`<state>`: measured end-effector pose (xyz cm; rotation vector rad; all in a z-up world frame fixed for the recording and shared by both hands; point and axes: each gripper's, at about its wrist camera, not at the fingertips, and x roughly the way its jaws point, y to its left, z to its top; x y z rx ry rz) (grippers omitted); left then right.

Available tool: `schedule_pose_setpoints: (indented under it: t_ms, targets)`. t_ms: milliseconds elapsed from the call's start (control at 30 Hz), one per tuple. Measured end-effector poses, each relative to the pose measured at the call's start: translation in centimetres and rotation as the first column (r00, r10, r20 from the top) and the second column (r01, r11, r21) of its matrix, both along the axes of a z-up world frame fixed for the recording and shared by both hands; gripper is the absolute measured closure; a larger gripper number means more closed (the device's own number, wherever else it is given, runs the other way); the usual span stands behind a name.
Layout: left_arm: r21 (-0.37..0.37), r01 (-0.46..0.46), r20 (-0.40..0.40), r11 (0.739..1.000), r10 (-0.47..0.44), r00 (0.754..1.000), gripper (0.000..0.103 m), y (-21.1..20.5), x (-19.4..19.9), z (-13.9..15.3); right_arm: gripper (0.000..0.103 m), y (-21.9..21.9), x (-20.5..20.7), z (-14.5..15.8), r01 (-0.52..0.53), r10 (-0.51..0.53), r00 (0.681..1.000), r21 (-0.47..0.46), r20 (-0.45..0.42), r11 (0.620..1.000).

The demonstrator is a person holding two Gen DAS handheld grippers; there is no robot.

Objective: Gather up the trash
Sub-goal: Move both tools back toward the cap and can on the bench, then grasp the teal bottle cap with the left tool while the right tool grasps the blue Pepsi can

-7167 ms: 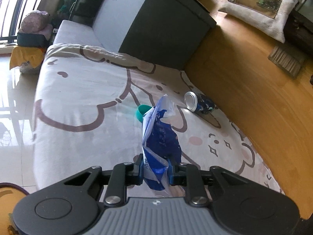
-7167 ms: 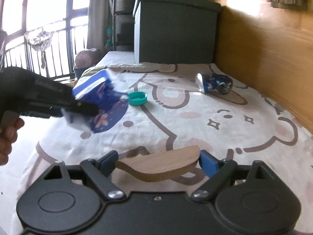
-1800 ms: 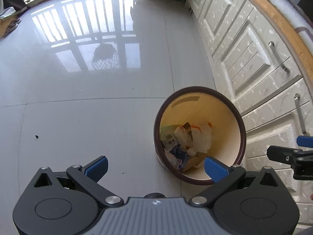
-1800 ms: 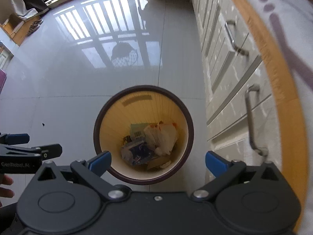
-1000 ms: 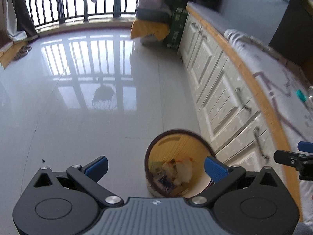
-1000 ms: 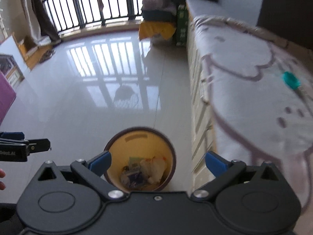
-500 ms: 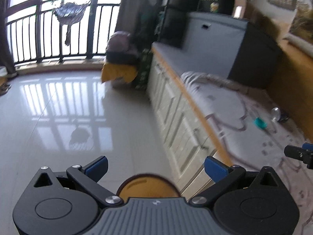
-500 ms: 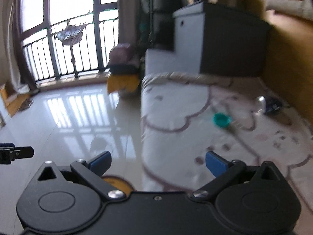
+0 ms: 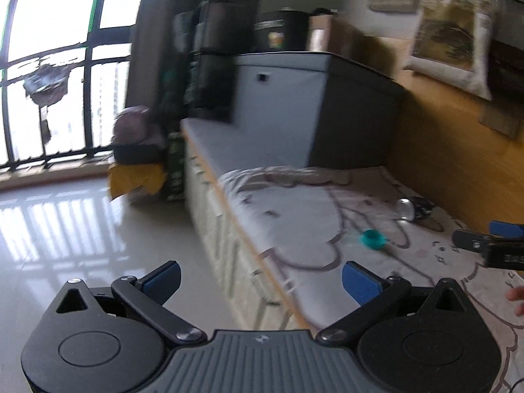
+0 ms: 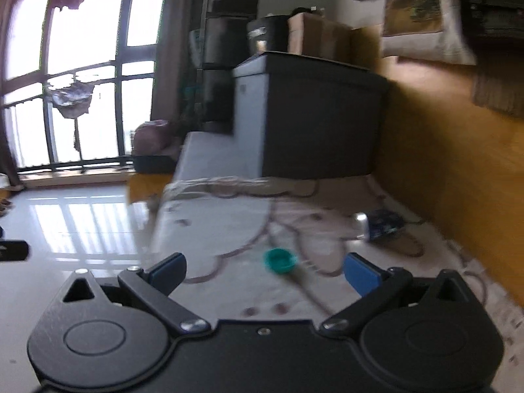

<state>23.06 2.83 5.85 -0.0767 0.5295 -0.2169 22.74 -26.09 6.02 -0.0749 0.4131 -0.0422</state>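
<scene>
Two hand-held grippers face a cartoon-printed blanket where trash lies, both spread wide and holding nothing.

The left hand-held gripper (image 9: 261,278) hangs over the glossy tiled floor (image 9: 65,229) beside the white drawer fronts (image 9: 229,262) under the blanket (image 9: 294,216), its blue pads far apart; the right hand-held gripper (image 10: 264,271) is over the blanket edge, its pads equally far apart and empty. A teal bottle cap (image 10: 278,260) lies on the blanket just ahead of the right gripper's fingers. A crushed blue drink can (image 10: 380,226) lies on its side farther along, near the wooden wall panel (image 10: 458,170). A dark storage box (image 10: 314,118) stands at the blanket's far end. Both views are blurred.
</scene>
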Motion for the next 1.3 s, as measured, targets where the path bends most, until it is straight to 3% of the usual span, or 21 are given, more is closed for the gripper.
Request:
schedule_pose_setpoints:
  t_ms: [200,433,500,633,733,900,1167,1300]
  targets:
    - [0.000,0.139,0.025,0.990,-0.139,0.990,0.000,-5.0,5.9,-2.9,0.000,-4.3,4.8,-4.0,0.103,-0.100,0.994,-0.075,0.036,0.992]
    - [0.001,0.280,0.037,0.960,-0.279,0.959,0.000,-10.6,13.0,-7.1,0.000,-7.3,10.7,-7.1,0.145,-0.132,0.989,-0.341,0.063,0.929]
    - [0.023,0.294,0.037,0.956,-0.295,0.955,0.000,-11.9,14.2,-7.8,0.000,-8.4,12.4,-7.6,0.139,-0.140,0.990,-0.392,0.025,0.909]
    - [-0.011,0.311,-0.001,0.950,-0.311,0.950,0.002,-13.9,16.2,-8.2,0.000,-9.9,14.8,-8.3,0.085,-0.131,0.990,-0.505,-0.056,0.859]
    - [0.000,0.302,-0.067,0.953,-0.302,0.951,0.012,-15.8,17.2,-8.1,0.002,-10.9,15.9,-9.3,0.024,-0.120,0.987,-0.639,-0.107,0.769]
    - [0.015,0.308,-0.113,0.951,-0.304,0.946,0.019,-19.2,18.4,-8.4,0.008,-12.6,17.5,-11.5,-0.114,-0.072,0.981,-0.834,-0.181,0.541]
    - [0.135,0.325,-0.132,0.936,-0.308,0.942,0.035,-24.7,20.0,-11.5,0.019,-15.6,19.9,-15.1,-0.230,0.040,0.973,-0.941,-0.227,0.248]
    - [0.159,0.321,-0.140,0.934,-0.300,0.944,0.038,-25.6,20.4,-12.8,0.026,-16.1,21.0,-16.3,-0.222,0.134,0.970,-0.965,-0.204,0.139]
